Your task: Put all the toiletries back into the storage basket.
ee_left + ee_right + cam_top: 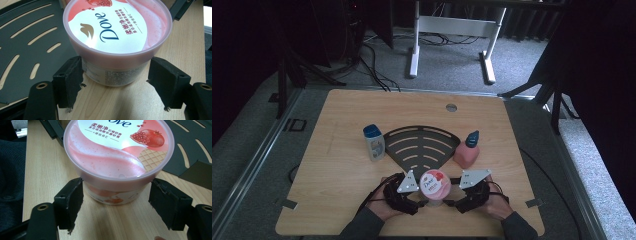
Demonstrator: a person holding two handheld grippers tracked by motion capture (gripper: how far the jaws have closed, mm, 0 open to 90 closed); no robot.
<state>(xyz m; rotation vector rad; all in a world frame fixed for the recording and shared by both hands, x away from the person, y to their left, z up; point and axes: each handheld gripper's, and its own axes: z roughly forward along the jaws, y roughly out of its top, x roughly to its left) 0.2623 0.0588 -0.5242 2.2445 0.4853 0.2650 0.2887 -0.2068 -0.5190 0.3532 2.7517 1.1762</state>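
A pink Dove tub (434, 184) with a pomegranate label stands upright on the wooden table (342, 125), near the front edge. Just behind it lies a black fan-shaped slotted tray (419, 145). My left gripper (408, 192) comes at the tub from the left and my right gripper (464, 192) from the right. In the left gripper view the open left gripper (116, 67) straddles the base of the tub (117, 32): one jaw is against the wall, the other a little off it. The right gripper (118, 187) stands open the same way around the tub (117, 152).
A white bottle with a blue cap (374, 142) stands left of the tray. A pink bottle with a dark blue cap (467, 149) stands to its right. A round hole (451, 107) sits near the table's far edge. A white desk frame (452, 30) stands on the floor beyond.
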